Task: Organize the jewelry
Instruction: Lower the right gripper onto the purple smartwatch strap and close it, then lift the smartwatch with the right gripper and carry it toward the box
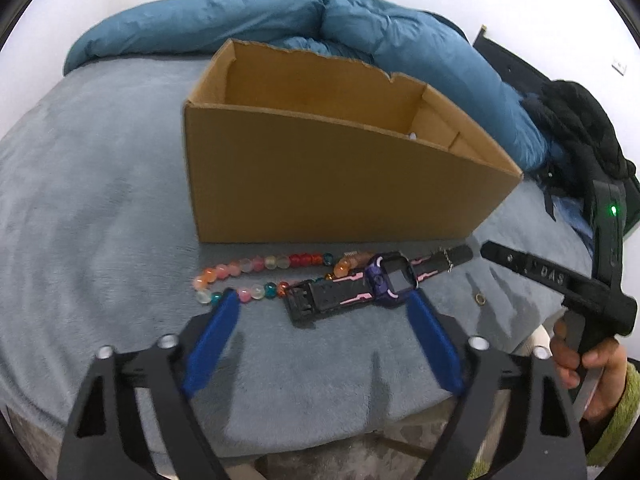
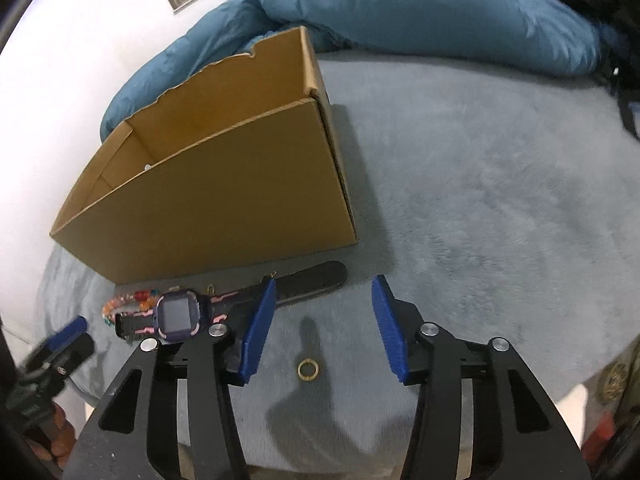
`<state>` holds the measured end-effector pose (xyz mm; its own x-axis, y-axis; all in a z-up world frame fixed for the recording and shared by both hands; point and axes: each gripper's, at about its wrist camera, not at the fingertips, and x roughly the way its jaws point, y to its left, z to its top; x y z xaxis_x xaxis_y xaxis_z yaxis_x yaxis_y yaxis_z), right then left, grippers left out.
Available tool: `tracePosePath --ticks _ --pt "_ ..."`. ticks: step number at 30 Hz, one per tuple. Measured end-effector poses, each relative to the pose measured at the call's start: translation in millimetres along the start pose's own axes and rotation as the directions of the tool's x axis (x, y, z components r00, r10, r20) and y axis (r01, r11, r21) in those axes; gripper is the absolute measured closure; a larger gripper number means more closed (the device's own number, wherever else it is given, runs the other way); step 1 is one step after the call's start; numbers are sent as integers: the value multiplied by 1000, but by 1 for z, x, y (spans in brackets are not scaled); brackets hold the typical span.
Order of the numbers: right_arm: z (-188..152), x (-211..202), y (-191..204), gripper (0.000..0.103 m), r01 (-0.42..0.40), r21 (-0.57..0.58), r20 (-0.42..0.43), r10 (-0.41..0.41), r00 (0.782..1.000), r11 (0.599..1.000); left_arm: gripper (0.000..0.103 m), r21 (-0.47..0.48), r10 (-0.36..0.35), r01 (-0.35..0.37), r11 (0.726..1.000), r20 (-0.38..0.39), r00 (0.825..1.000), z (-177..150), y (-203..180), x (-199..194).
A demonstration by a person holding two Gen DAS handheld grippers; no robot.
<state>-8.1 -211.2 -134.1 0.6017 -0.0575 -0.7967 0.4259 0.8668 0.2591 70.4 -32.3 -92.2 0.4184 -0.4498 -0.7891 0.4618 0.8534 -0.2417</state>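
Three pieces of jewelry lie on the grey blanket (image 1: 100, 216) in our left wrist view: one bead necklace (image 1: 256, 274), one watch (image 1: 394, 276) and one small gold ring (image 1: 479, 299). All sit outside the one cardboard box (image 1: 320, 176), which stands at twelve o'clock. Something pale shows deep inside the box, too small to name, so we judge the sorting barely begun, with these three pieces left. Our left gripper (image 1: 322, 306) has its blue fingers (image 1: 216, 340) spread wide and empty, the necklace's end by the left fingertip and the watch face by the right one. The right gripper (image 1: 560, 280) enters at three o'clock; this view does not show how its jaws stand.

From our right wrist view, the right gripper (image 2: 324, 300) is also spread wide, holding nothing. The ring (image 2: 307, 370) lies on the blanket (image 2: 480, 200) between its fingers (image 2: 258, 332), touching neither. The watch (image 2: 178, 314) stretches toward nine o'clock along the front of the box (image 2: 224, 208), with the necklace (image 2: 128, 300) beyond it. The left gripper (image 2: 60, 340) shows blurred at eight o'clock. We count two grippers, one box, one ring, one watch, one necklace.
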Motion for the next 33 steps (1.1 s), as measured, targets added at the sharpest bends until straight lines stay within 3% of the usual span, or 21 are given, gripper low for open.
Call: tracePosePath --ticks 2,10,15,18,20,24,33 --pt "3 8 -5 62 -22 20 -15 22 1000 1000 40 -13 -19 18 1000 -26 999 1 2 9" --pt "6 31 -13 66 -64 62 -44 67 997 996 64 -58 -22 16 998 -101 995 4 11 37" --pt "11 35 -17 68 -99 98 -45 104 994 990 67 -88 -26 16 996 -112 993 3 16 41" --pt "13 33 -22 77 -127 109 -48 133 990 986 71 -97 -23 13 995 -105 994 1 16 40" --pt "14 31 -26 82 -133 118 -48 140 989 984 82 -102 -20 9 995 -104 994 1 17 40" --pt "14 19 -31 97 -143 124 -40 149 988 982 91 -104 0 -9 995 -95 996 2 18 35" --pt "13 -21 -27 102 -222 94 29 221 975 970 92 -64 -50 50 997 -2 999 10 3 -5"
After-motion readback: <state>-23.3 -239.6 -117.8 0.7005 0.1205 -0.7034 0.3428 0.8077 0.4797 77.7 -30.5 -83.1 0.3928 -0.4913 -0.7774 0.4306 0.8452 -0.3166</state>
